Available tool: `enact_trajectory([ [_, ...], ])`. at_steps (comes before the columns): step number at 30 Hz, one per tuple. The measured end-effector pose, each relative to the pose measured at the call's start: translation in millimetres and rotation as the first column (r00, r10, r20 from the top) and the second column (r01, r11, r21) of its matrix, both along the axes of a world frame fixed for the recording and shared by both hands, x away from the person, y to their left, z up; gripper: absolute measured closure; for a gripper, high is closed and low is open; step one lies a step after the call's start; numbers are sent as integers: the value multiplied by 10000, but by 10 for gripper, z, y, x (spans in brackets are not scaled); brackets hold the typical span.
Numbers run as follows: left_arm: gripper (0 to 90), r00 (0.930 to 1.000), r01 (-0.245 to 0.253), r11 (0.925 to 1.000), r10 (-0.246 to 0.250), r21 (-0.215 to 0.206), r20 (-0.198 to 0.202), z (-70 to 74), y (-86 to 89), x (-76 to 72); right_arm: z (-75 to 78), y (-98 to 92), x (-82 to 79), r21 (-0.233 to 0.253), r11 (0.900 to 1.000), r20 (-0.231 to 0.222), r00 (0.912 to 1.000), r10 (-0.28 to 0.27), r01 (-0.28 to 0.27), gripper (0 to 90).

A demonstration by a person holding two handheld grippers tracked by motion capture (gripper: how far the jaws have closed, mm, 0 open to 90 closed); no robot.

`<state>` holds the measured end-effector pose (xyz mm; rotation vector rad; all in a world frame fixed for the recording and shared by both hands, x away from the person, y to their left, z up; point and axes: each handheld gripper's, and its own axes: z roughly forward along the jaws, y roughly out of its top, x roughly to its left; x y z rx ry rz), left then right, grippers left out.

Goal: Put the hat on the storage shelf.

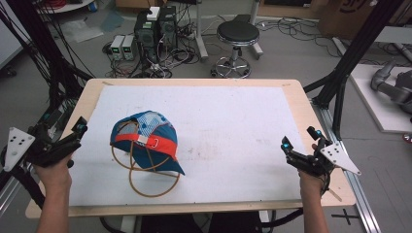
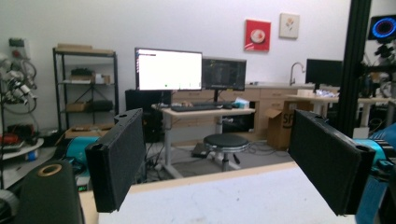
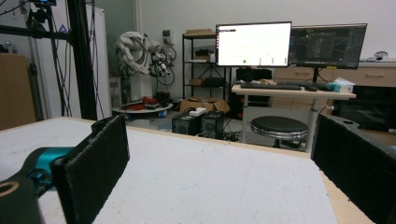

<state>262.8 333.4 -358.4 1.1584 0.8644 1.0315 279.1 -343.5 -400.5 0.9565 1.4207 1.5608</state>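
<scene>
A blue patterned cap [image 1: 145, 141] with an orange band and a tan cord loop lies on the white mat [image 1: 228, 126], left of centre. My left gripper [image 1: 80, 127] is held open at the table's left edge, a short way left of the cap, with nothing between its pads [image 2: 116, 163]. Near the right edge my right gripper [image 1: 297, 139] is open too, far from the cap. In the right gripper view its black pads [image 3: 93, 168] stand wide apart over bare mat [image 3: 210, 182].
The mat covers a wooden table [image 1: 301, 92]. Beyond the far edge stand a black stool [image 1: 237, 36] and computer boxes [image 1: 155, 29] with cables on the floor. Black frame posts [image 1: 350, 53] rise at both sides. Desks with monitors [image 2: 168, 69] stand farther back.
</scene>
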Motion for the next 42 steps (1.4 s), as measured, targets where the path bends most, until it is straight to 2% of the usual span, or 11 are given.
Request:
enact_trajectory([
  [5, 195, 9986, -288, 9995, 294, 150, -447, -130, 32, 29, -6, -5, 18, -35, 9999, 90, 9999, -145, 145, 41],
  [10, 195, 9960, -424, 9990, 433, 138, -782, -216, 74, 36, -37, 1, 24, 10, 9996, -51, 9996, -286, 286, 41],
  [15, 195, 9968, -343, 9993, 350, 120, -723, -196, 65, 32, -41, 2, 23, -30, 9993, -62, 9993, -381, 381, 41],
  [20, 195, 9970, -187, 9991, 215, 379, -737, -220, -1, 48, -75, 21, 17, -85, 9992, -208, 9990, -392, 391, 41],
  [29, 196, 9929, -278, 9981, 339, 548, -1139, -335, -14, 86, -102, 29, 25, -163, 9989, -297, 9986, -447, 442, 41],
  [42, 190, 9939, -170, 9983, 229, 551, -1076, -362, -43, 100, -103, -3, 15, -73, 9987, -260, 9983, -514, 512, 41],
])
